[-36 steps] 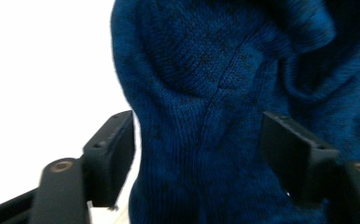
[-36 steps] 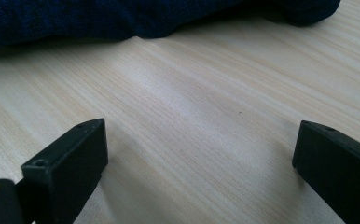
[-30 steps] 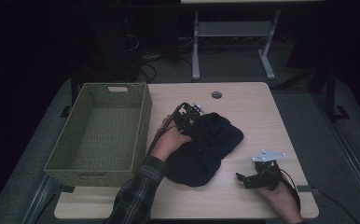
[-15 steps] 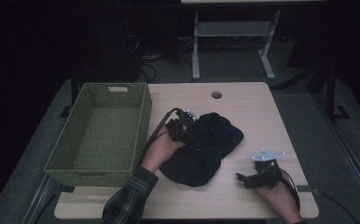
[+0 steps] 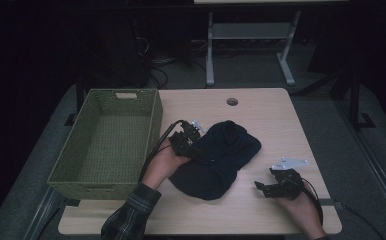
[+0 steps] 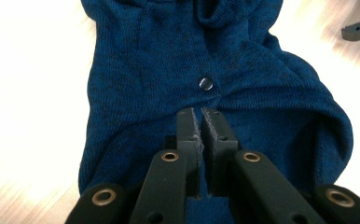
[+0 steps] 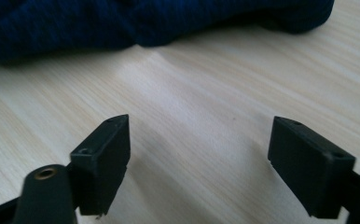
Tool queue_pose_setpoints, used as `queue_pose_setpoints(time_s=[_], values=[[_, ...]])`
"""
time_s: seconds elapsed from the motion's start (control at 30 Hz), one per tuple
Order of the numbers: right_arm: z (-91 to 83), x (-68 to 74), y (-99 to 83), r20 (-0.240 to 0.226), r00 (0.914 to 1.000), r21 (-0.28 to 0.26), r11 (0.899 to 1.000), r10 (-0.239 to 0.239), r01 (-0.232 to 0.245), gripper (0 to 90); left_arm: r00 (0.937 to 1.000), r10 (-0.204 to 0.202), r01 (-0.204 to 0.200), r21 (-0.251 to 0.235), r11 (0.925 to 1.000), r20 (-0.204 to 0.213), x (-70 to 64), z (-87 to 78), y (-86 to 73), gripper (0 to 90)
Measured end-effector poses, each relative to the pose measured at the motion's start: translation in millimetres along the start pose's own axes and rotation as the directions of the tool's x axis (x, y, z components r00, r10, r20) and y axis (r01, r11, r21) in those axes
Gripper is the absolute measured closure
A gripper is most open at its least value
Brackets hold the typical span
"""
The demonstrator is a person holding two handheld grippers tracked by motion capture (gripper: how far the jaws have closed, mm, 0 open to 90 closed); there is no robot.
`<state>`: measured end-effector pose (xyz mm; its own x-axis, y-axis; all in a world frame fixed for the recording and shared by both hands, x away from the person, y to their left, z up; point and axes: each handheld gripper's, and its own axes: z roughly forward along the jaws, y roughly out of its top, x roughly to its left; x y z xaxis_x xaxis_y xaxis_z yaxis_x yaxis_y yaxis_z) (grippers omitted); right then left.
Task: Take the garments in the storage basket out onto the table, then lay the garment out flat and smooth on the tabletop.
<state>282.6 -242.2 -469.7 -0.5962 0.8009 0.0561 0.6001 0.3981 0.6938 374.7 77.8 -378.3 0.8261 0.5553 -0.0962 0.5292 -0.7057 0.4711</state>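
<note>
A dark blue knit garment (image 5: 221, 155) lies bunched in the middle of the wooden table (image 5: 276, 120). My left gripper (image 5: 197, 152) rests on its left edge. In the left gripper view the jaws of this gripper (image 6: 201, 112) are pressed together on the fabric (image 6: 136, 70), just below a small dark button (image 6: 206, 83), and creases run out from the tips. My right gripper (image 5: 260, 189) sits low near the table's front right, open, pointing left toward the garment. In the right gripper view this gripper (image 7: 199, 128) has bare wood between its fingers and the garment (image 7: 122, 23) beyond.
A green woven basket (image 5: 156, 125) stands empty at the left of the table, close beside my left hand. A round cable hole (image 5: 232, 101) sits near the back edge. A metal stand (image 5: 211, 50) is on the floor behind the table.
My left hand has drawn back a little toward the front left, staying on the garment's left edge. The garment has shifted slightly. The right gripper has stayed put.
</note>
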Motion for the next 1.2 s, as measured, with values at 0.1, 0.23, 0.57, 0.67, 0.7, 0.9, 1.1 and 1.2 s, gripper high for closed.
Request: queue_pose_setpoints(time_s=[0.1,0.23,0.57,0.67,0.7,0.9,1.1,1.2], values=[[-2.1,2.8,5.5,-0.013,0.9999,-0.017,1.000,-0.007,0.006,30.6,1.0000,0.004,-0.004,0.004,1.0000,0.005,1.3,-1.1,-2.3,84.7],[-4.1,7.8,12.6,-0.041,0.9991,-0.037,0.999,-0.009,0.007,42.0,0.9999,0.004,-0.004,0.005,1.0000,0.016,3.1,-2.9,-3.9,85.1],[-5.0,30.9,43.1,-0.168,0.9807,-0.093,0.992,-0.099,0.084,89.5,0.9995,0.005,-0.006,0.010,0.9999,0.032,11.6,-4.4,-8.7,86.7],[-2.1,41.8,52.5,-0.203,0.9703,-0.116,0.987,-0.132,0.110,90.0,0.9994,-0.003,0.003,0.007,1.0000,0.033,13.1,-4.8,-9.4,87.1],[-0.5,46.1,55.3,-0.215,0.9674,-0.116,0.987,-0.134,0.111,89.9,0.9995,-0.002,0.001,0.005,1.0000,0.032,13.5,-5.1,-9.5,87.3],[14.0,66.5,64.7,-0.271,0.9488,-0.109,0.985,-0.162,0.137,90.0,0.9993,-0.001,0.001,0.006,1.0000,0.036,13.3,-4.7,-9.1,87.7],[36.1,76.9,63.8,-0.271,0.9468,-0.045,0.985,-0.173,0.167,90.0,0.9994,0.005,-0.006,0.009,0.9999,0.033,13.1,-3.9,-8.7,87.7],[46.6,77.1,61.1,-0.272,0.9477,-0.001,0.985,-0.167,0.173,90.0,0.9994,0.004,-0.004,0.010,0.9999,0.034,12.3,-3.1,-8.5,87.7]])
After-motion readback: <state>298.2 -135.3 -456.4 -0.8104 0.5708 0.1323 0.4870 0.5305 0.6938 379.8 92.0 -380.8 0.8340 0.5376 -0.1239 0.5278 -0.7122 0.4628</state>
